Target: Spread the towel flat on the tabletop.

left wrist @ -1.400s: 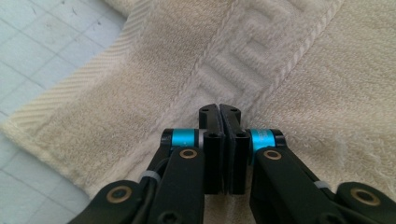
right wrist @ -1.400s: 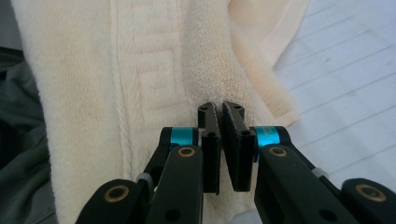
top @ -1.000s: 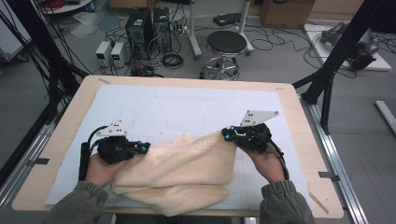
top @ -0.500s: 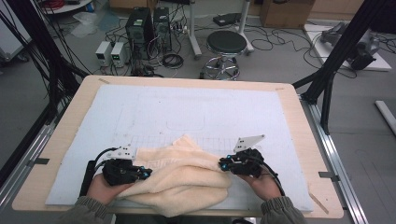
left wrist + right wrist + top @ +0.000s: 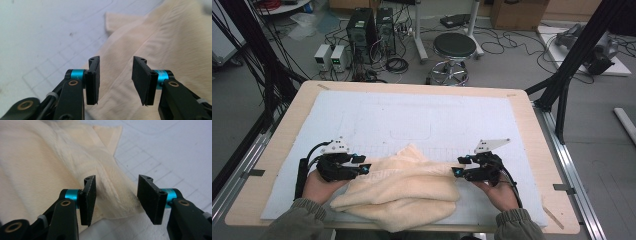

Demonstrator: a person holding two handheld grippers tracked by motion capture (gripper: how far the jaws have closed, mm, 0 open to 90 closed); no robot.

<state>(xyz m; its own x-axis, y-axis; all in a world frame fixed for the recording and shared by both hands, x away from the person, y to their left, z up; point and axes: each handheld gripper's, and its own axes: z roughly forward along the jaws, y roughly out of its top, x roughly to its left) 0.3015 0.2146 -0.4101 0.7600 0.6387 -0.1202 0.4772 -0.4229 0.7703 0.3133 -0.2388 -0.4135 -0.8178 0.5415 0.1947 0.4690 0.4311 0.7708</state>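
Both the left gripper (image 5: 115, 80) and right gripper (image 5: 116, 200) have just released the towel (image 5: 404, 187), whose near edge is cut off.

Your high view was evenly lit and a little soft; the white mat (image 5: 422, 115) took mild glare, and shadows around it stayed faint. In your gripper views the towel (image 5: 160, 37) blurred farther off, and the nearest jaw parts were soft too. A small dark shadow lay on the towel's fold between the right jaws.
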